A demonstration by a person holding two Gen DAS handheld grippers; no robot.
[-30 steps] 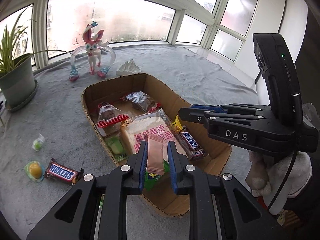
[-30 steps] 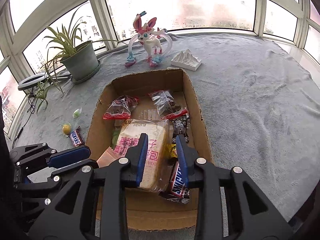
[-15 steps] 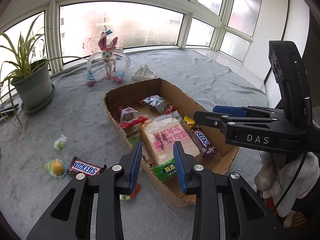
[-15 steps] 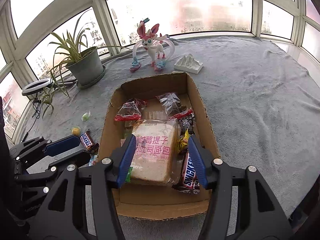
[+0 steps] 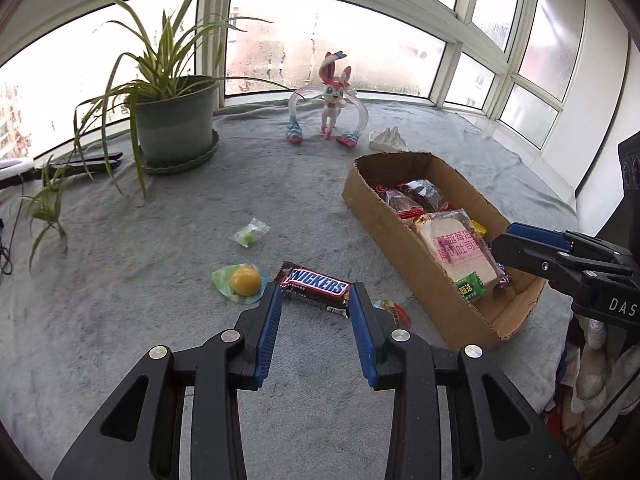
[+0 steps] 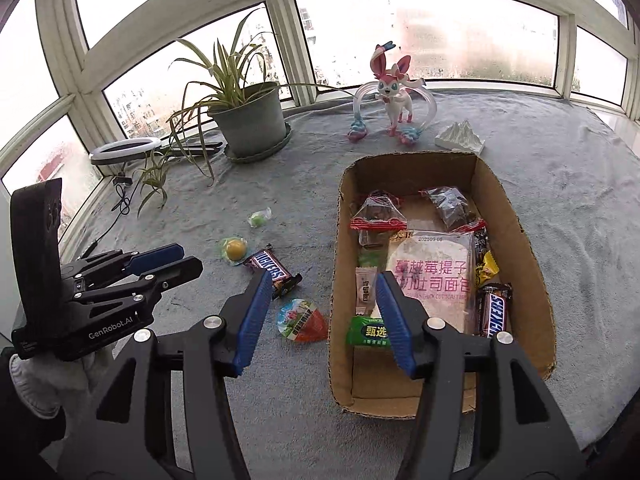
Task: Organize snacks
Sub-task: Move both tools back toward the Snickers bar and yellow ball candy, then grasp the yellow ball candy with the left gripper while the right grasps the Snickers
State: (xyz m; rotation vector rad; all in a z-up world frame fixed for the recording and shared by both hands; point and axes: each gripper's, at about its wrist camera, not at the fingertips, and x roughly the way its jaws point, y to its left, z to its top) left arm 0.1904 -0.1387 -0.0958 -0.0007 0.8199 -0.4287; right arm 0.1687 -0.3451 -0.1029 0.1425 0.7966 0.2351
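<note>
Both the left tongs [image 5: 314,310] and right tongs [image 6: 320,300] hang open and empty, and the slippery Snickers bar [image 5: 316,289] on the grey blanket [image 5: 120,320] beside the box [image 6: 524,240] could slide away if pinched crookedly.

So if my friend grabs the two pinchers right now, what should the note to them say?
Left gripper: open, nothing held, pointed at the brown Snickers bar on the carpet; its jaws have just been opening.
Right gripper: open, empty, jaws just opened too.
Done: the brown cardboard box already holds the bagged toast loaf, another Snickers and small packets.
Left on the grey carpet: the Snickers bar, yellow jelly cup, green wrapped candy, red-and-blue jelly cup.
</note>
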